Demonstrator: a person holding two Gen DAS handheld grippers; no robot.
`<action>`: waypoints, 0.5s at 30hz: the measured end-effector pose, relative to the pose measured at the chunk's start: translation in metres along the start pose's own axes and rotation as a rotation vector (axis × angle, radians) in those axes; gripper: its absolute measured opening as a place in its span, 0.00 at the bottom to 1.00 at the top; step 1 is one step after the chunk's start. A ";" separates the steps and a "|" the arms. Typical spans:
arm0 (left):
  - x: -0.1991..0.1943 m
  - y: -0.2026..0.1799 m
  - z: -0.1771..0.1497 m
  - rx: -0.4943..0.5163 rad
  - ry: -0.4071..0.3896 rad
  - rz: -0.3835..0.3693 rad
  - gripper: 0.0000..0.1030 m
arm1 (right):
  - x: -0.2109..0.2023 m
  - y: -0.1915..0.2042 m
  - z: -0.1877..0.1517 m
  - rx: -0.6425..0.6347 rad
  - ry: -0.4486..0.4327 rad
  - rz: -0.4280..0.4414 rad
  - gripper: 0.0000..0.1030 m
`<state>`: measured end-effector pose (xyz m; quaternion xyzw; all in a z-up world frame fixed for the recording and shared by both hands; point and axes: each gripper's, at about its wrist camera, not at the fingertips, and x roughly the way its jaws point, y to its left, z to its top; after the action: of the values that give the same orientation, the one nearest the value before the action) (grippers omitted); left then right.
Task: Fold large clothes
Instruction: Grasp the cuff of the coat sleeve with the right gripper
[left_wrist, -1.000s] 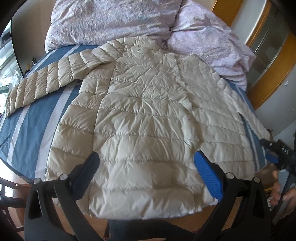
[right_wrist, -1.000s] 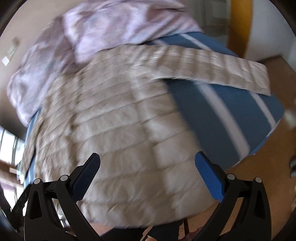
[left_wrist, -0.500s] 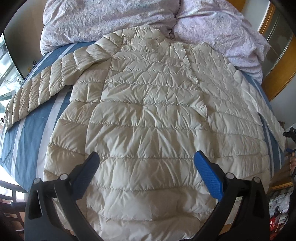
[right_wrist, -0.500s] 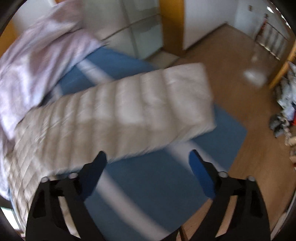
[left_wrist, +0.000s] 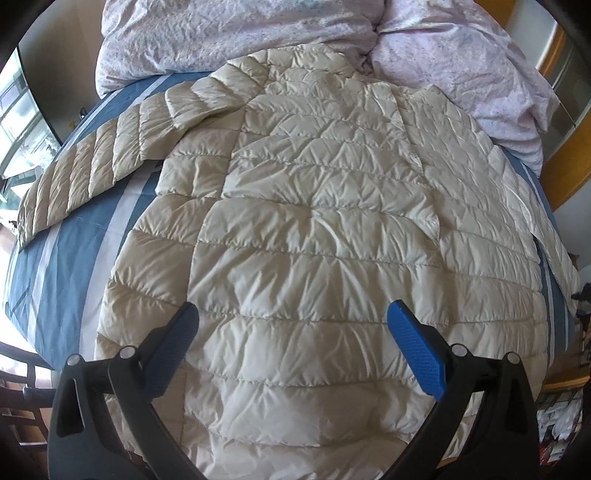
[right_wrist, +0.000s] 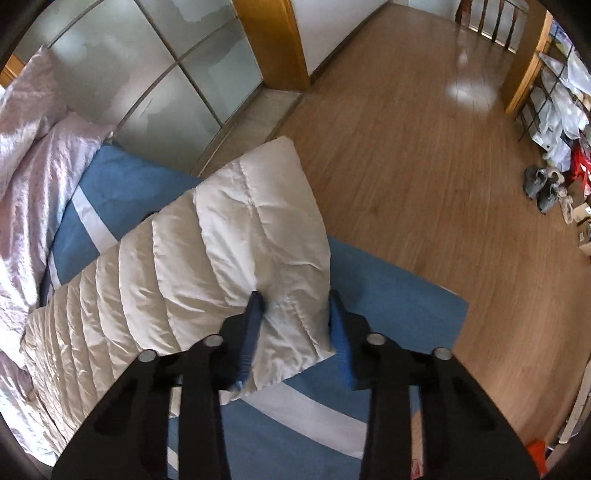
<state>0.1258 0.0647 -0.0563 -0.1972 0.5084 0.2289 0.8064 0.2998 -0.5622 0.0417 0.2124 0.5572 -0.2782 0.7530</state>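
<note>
A cream quilted jacket (left_wrist: 314, 221) lies flat with its back up on a bed with a blue and white striped sheet (left_wrist: 66, 280). In the left wrist view the jacket fills most of the picture. Its collar is at 12 o'clock, touching a crumpled pale pink duvet (left_wrist: 258, 33) at the head of the bed. Its hem is at 6 o'clock, near the bed edge. One sleeve (left_wrist: 92, 173) stretches out flat toward 9 o'clock over the striped sheet. The other side of the jacket runs toward 3 o'clock along the bed edge.

The left gripper (left_wrist: 291, 343) hangs over the lower part of the jacket, pointing steeply down. Its blue fingers (left_wrist: 413, 343) are spread wide, and nothing is between them. They do not seem to touch the fabric.

In the right wrist view the right gripper (right_wrist: 295, 317) is at the end of the other sleeve (right_wrist: 207, 280), at about 6 o'clock in the picture. The cuff corner sits between the two blue fingers (right_wrist: 255, 321), and the jaws are closing on it. The finger on the left side presses into the cloth and makes a small dent; the other finger is against the cuff edge. This sleeve runs from the cuff toward 9 o'clock, back to the pink duvet (right_wrist: 26, 177). Under the cuff is the blue sheet (right_wrist: 388, 295). Beyond the bed, from 12 to 3 o'clock, is a wooden floor (right_wrist: 406, 147), with a pair of grey shoes (right_wrist: 541, 186) near 3 o'clock.
</note>
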 end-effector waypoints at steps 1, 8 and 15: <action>0.001 0.001 0.001 -0.002 0.001 0.000 0.98 | 0.000 0.001 -0.001 -0.011 -0.006 0.000 0.25; 0.001 0.005 0.008 0.006 -0.016 -0.006 0.98 | -0.010 0.023 -0.004 -0.076 -0.043 -0.024 0.07; -0.005 0.025 0.020 0.020 -0.080 -0.005 0.98 | -0.052 0.092 -0.016 -0.226 -0.151 0.005 0.06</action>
<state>0.1242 0.0956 -0.0459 -0.1813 0.4772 0.2295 0.8287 0.3370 -0.4737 0.0877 0.1061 0.5261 -0.2271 0.8126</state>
